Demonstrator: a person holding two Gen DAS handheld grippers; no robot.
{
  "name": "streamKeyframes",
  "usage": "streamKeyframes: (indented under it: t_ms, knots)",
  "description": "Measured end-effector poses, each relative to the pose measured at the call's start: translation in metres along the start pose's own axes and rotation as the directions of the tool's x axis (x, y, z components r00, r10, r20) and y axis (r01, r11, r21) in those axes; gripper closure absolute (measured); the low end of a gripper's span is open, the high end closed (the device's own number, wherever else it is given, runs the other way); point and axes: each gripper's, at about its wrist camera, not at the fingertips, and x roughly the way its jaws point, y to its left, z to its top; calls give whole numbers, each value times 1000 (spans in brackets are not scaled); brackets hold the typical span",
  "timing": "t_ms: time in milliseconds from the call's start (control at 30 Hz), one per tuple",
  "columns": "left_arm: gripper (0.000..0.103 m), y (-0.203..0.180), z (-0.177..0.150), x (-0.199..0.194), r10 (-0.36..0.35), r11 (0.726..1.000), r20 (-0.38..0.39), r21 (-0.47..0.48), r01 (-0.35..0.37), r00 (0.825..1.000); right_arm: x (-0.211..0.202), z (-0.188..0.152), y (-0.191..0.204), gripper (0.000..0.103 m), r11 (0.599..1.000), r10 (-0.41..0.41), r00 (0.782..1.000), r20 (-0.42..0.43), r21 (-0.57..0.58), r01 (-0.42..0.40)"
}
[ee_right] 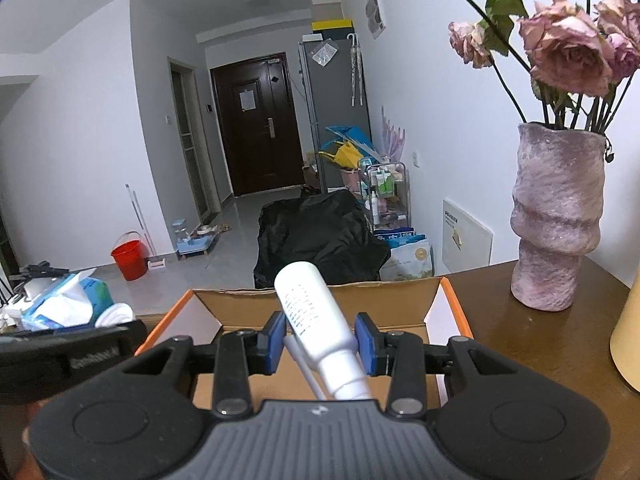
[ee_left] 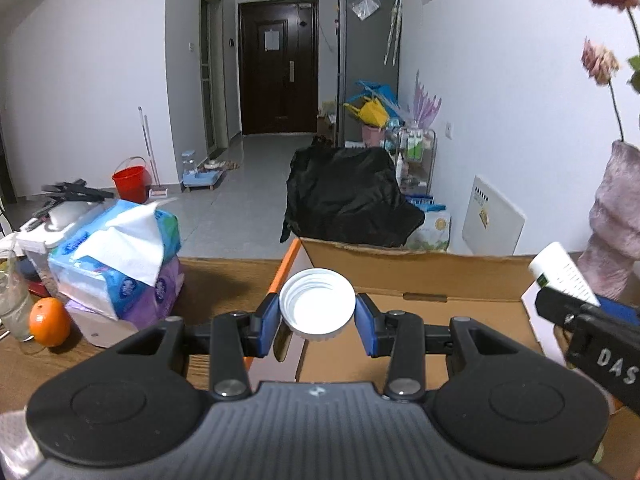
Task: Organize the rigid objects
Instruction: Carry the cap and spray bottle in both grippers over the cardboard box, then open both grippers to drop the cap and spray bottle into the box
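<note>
A brown wooden bench (ee_right: 520, 344) is seen carrying an open cardboard box (ee_right: 320, 300) with orange edges, and every place below is given relative to that box. Its inside is largely hidden by the two tools; the floor that shows is bare, so no item can be confirmed as stowed, and most of the sorting is judged to be still ahead. To the right of the box a mottled pink vase (ee_right: 558, 216) of dried roses is stood on the bench. To the left of the box a stack of tissue packs (ee_left: 116, 268) is piled, with an orange (ee_left: 49, 321) just beside it. Above the box, the right claw (ee_right: 320, 342) is clenched on a white squeeze bottle (ee_right: 316, 320), whose base is pointed toward the far wall of the box. Over the box's left wall, the left claw (ee_left: 317, 322) is clenched on a white threaded screw cap (ee_left: 317, 305), its hollow side turned toward the camera. Both items are judged to be left to set down inside.
</note>
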Motion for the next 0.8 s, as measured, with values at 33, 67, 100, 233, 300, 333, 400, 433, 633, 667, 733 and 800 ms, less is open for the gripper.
streamKeyframes:
  t_ms: [33,67,100,233,300,333,400,433,633,667,733,800]
  knots:
    - [62,-1,-1,4,3,1000,-4,4,-3,1000,2,0,-1,67,1000,-2,1000,-1,1,2]
    - [62,-2,-2,8,8,1000,-5,9,-8,1000,5,0,-1,67,1000,-4,1000,-2,2,4]
    - [62,-3,-3,10,8,1000,-1,13,-8,1000,7,-1,-2,67,1000,-6,1000,-2,4,6]
    - [62,-9,-6,15,18,999,13,36,-18,1000,12,-3,-4,67,1000,-14,1000,-5,13,14]
    - [62,-12,-7,17,17,999,18,47,-17,1000,15,-4,-5,67,1000,-21,1000,-9,17,21]
    - [62,-14,-7,19,19,998,14,52,-20,1000,16,-5,-5,67,1000,-24,1000,-10,18,24]
    - [62,-16,-8,22,21,998,5,60,-21,1000,20,-6,-5,67,999,-36,999,-17,15,36]
    - [62,-16,-9,24,24,998,0,63,-24,1000,21,-6,-6,67,999,-39,999,-20,16,40]
    - [47,-15,-11,28,14,998,-27,66,-12,1000,29,-6,-10,65,998,-60,996,-59,28,62]
    - [26,-15,-11,27,19,998,-25,67,-17,1000,30,-5,-11,64,997,-64,995,-73,35,66]
    - [9,-16,-11,23,47,996,-4,71,-47,999,29,-4,-14,40,996,-73,994,-77,39,76]
    - [0,-15,-10,20,64,995,6,72,-64,998,27,-3,-15,9,994,-100,993,-64,48,103]
